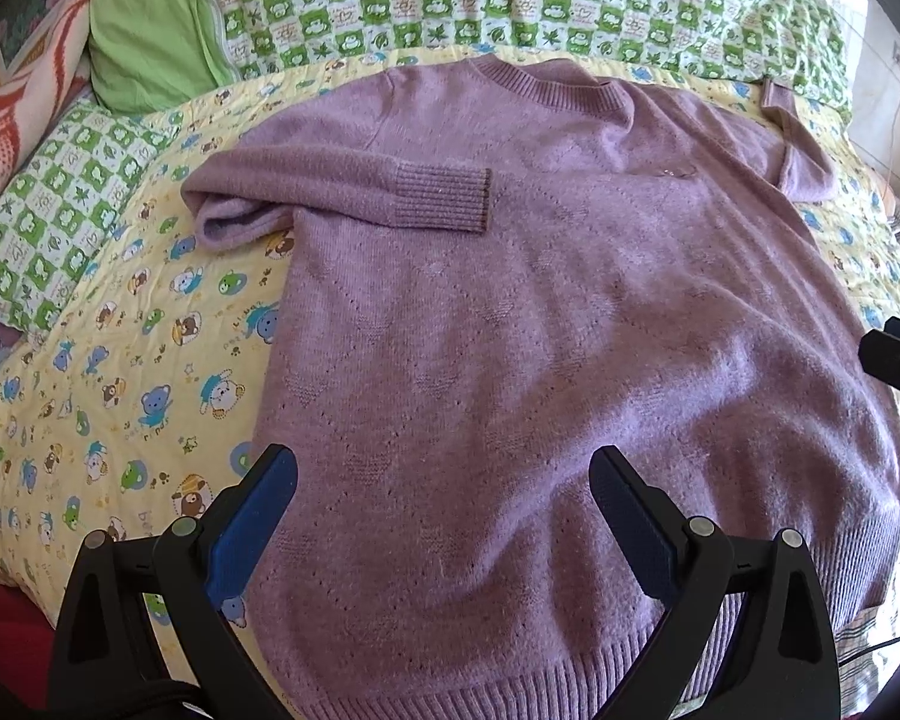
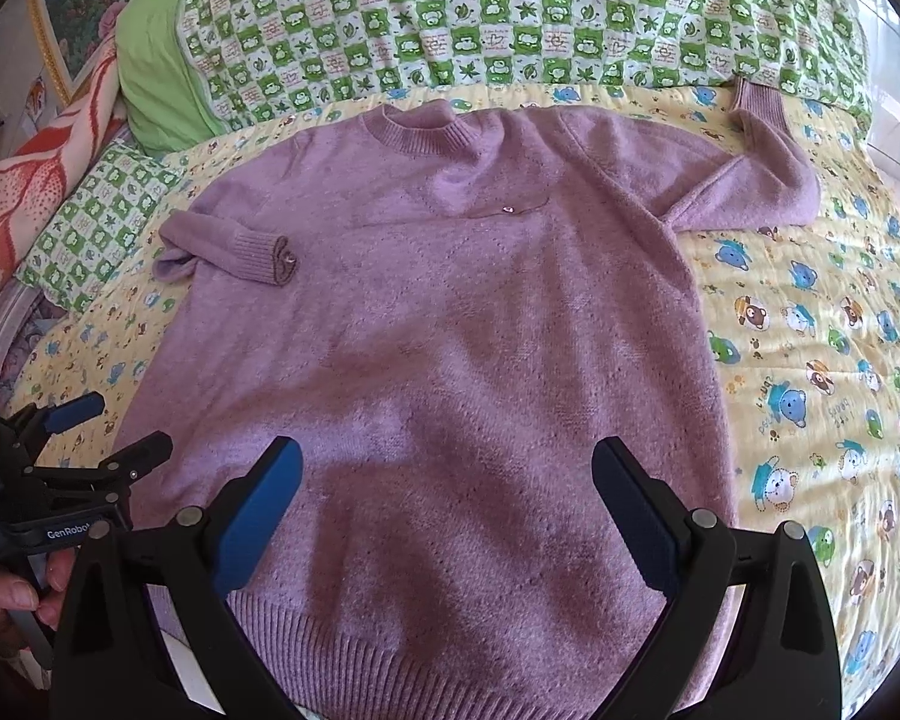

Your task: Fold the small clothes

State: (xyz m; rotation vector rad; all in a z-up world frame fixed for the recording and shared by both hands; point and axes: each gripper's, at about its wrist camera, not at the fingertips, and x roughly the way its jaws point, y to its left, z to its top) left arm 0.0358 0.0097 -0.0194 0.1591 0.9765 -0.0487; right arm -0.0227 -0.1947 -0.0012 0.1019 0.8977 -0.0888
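The purple sweater (image 2: pixel 426 324) lay flat, front up, on the bed's yellow cartoon quilt (image 2: pixel 810 360), its hem just under both claws, likely spread so for folding. Far ahead of the left claw (image 1: pixel 441 516) one sleeve (image 1: pixel 354 192) lay folded across the chest; the other sleeve (image 2: pixel 750 180) sprawled beyond the right claw (image 2: pixel 447 510). Both claws gaped wide, holding nothing.

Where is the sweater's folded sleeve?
In both views, the folded sleeve lies on the purple sweater's left side, its cuff resting on the chest, below the green pillow.
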